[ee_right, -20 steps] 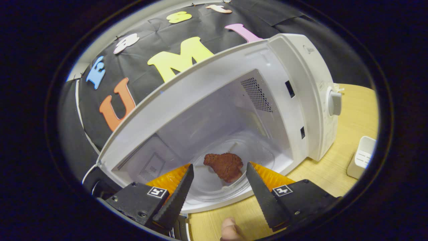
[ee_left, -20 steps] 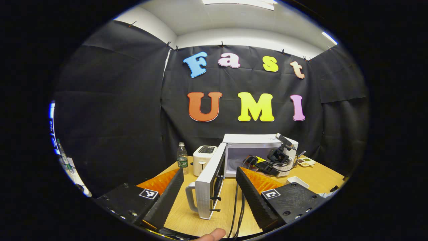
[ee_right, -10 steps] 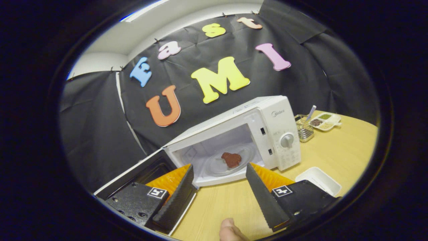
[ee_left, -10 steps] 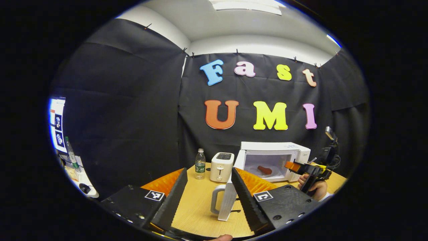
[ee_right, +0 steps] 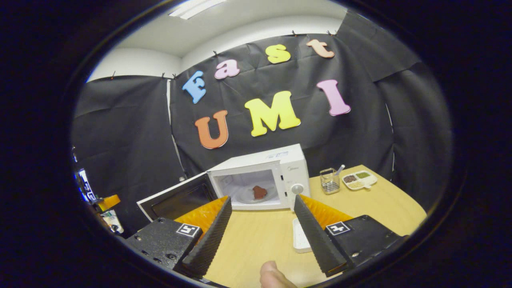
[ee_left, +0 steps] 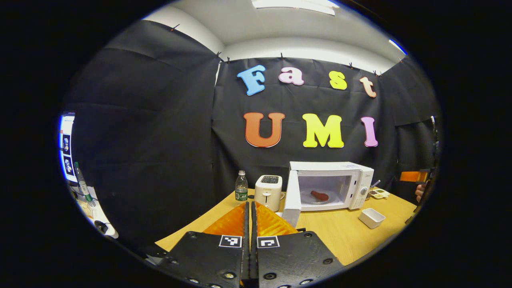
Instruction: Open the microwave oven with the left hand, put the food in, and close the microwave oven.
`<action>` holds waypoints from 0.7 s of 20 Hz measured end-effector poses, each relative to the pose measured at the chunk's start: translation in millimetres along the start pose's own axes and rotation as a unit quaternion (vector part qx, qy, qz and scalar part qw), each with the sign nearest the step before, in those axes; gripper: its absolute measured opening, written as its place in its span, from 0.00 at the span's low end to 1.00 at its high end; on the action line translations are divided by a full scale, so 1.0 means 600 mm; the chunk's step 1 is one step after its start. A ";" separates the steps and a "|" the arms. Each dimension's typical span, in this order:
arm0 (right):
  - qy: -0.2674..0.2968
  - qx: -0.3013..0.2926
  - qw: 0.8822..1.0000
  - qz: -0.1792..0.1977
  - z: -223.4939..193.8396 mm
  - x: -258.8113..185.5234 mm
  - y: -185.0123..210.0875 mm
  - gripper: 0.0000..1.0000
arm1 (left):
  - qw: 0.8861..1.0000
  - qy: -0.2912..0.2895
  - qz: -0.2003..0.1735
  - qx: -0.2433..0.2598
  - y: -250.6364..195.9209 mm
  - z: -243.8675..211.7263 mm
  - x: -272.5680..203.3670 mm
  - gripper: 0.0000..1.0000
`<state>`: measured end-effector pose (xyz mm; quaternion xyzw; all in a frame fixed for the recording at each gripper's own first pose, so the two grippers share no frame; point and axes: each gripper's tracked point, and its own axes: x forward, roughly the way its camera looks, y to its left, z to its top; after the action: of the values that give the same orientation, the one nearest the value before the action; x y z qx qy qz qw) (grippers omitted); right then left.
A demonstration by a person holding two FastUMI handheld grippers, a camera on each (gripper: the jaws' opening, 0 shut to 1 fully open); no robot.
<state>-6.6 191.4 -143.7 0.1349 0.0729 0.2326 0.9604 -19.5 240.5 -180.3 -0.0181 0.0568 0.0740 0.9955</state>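
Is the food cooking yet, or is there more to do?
Not yet. The food already sits on the plate inside the microwave. The door hangs wide open. Both grippers are back from it: left gripper shut and empty, right gripper open. Closing the door is left.

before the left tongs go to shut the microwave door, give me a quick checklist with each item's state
1. Food on the turntable inside the microwave: ok.
2. Door swung open, needs closing: not ok yet.
3. Right tongs open, empty, back from the cavity: ok.
4. Left tongs shut, holding nothing: ok.
5. White tray on the table, away from the door's path: ok.
6. Door handle within reach: cannot tell.
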 end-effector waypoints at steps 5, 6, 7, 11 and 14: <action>0.007 -0.019 1.000 0.020 0.023 -0.107 -0.048 0.99 | 0.998 0.049 0.010 -0.023 0.020 -0.082 0.071 0.00; 0.009 -0.016 1.000 0.021 0.026 -0.121 -0.059 0.99 | 0.998 0.060 0.009 -0.026 0.019 -0.102 0.086 0.00; 0.007 -0.013 1.000 0.021 0.030 -0.134 -0.070 0.99 | 0.997 0.067 0.010 -0.025 0.020 -0.119 0.100 0.00; -0.009 -0.008 1.000 0.018 0.051 -0.177 -0.097 0.99 | 0.994 0.102 0.009 -0.024 0.015 -0.183 0.137 0.00; -0.012 -0.002 1.000 0.010 0.061 -0.198 -0.116 0.99 | 0.995 0.098 -0.001 -0.031 -0.004 -0.193 0.145 0.00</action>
<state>-74.3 68.4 -119.9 0.1369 0.0598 0.2404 0.9591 53.4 245.7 -305.4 -0.0565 0.1513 0.0729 0.9842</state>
